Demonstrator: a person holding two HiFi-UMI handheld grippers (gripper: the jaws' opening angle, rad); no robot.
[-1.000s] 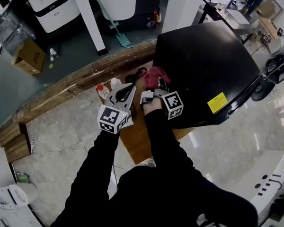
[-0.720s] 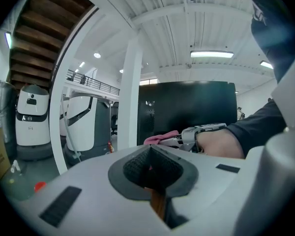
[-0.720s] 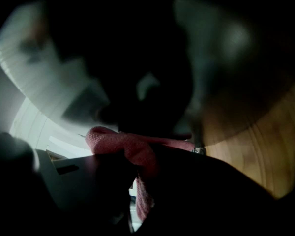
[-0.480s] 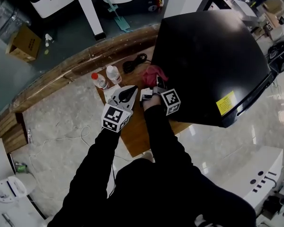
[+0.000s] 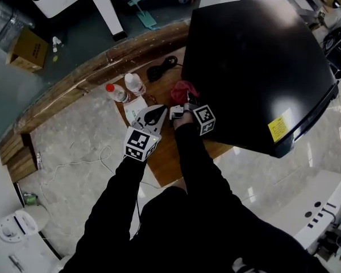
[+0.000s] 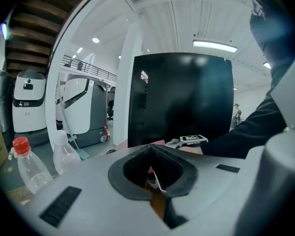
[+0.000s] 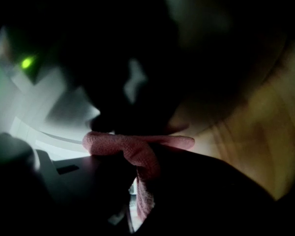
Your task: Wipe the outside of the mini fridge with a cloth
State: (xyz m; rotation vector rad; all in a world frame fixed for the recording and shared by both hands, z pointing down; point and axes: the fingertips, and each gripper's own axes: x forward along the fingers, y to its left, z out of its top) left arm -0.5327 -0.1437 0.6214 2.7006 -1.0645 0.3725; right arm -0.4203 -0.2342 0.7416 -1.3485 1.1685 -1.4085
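Both hand-held grippers have drawn back a little from the bottles (image 5: 135,85) and cable (image 5: 162,70), towards the person. The right hand-held gripper (image 5: 187,100) is clamped on the pink cloth (image 5: 182,90), which lies against the fridge's (image 5: 256,61) left side, nearer the worktop's (image 5: 167,158) far edge than its near one. The left hand-held gripper (image 5: 158,109) hovers just beside it, jaws together, holding nothing.

Grey marble floor (image 5: 74,147), curved wooden ledge (image 5: 74,91), white pillar (image 5: 104,7).
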